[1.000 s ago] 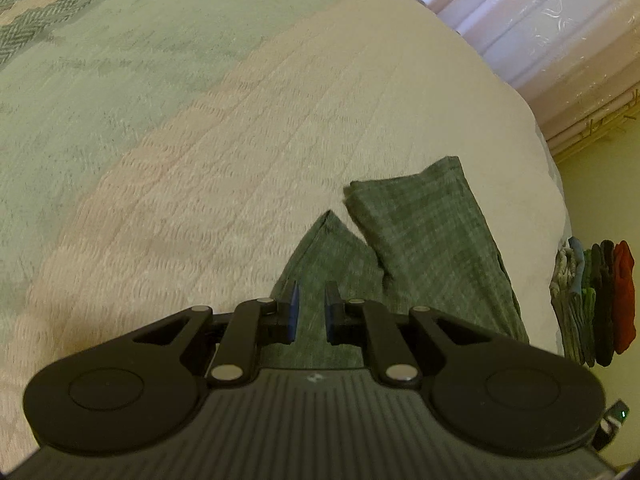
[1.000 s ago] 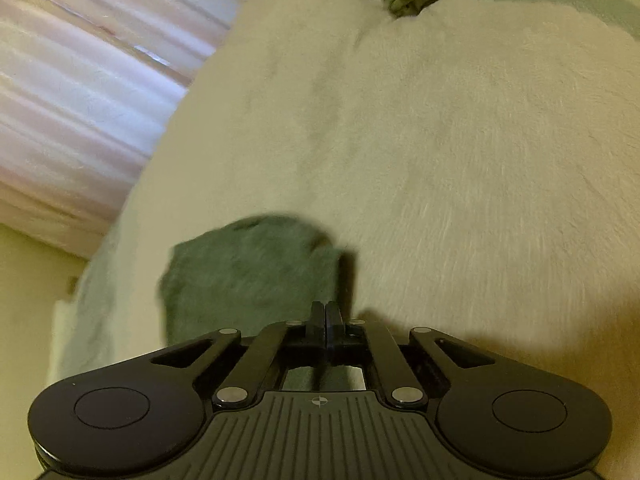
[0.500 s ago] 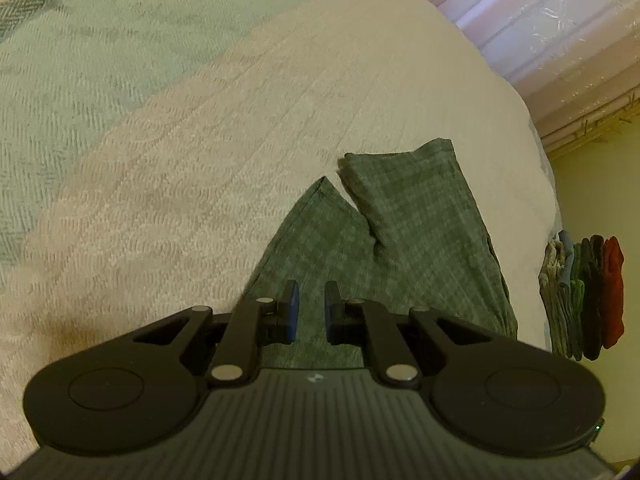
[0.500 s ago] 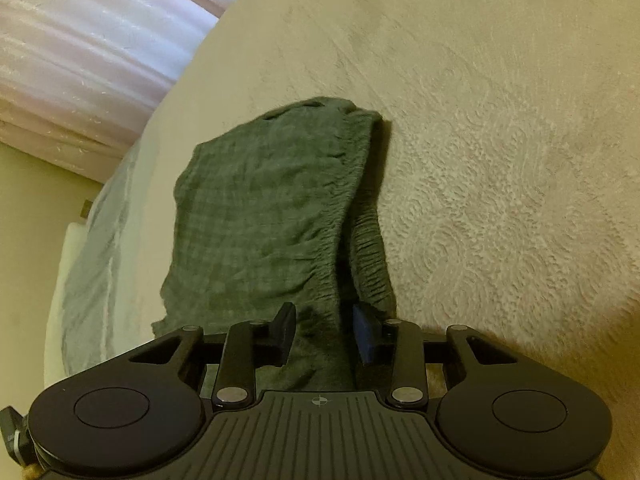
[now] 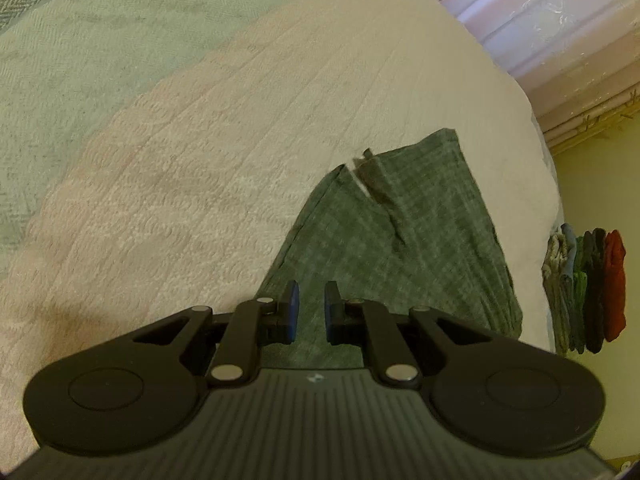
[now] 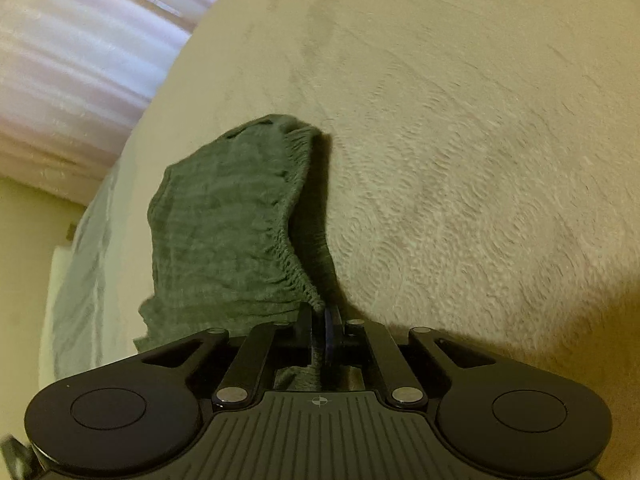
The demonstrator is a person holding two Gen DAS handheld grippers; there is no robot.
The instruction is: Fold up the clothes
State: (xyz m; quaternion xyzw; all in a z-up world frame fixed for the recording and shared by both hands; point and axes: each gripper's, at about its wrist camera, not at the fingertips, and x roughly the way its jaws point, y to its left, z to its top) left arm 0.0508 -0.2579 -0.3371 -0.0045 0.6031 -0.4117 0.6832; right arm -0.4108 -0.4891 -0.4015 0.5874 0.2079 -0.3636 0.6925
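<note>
Green checked shorts (image 5: 400, 240) lie on the cream bedspread (image 5: 220, 160), their two leg ends pointing away in the left wrist view. My left gripper (image 5: 310, 304) hovers open just above the near part of the cloth, nothing between its fingers. In the right wrist view the same shorts (image 6: 232, 232) show their gathered elastic waistband along the right edge. My right gripper (image 6: 320, 316) is shut on that waistband at its near end, and cloth bunches between the fingers.
A pale green herringbone blanket (image 5: 80, 40) covers the far left of the bed. Pink curtains (image 5: 540, 12) hang beyond the bed's far edge. A stack of folded clothes (image 5: 584, 292) stands at the right, off the mattress edge.
My right gripper was open over the waistband half a second ago and has now shut on it. The left gripper has drawn back a little, so more of the shorts shows.
</note>
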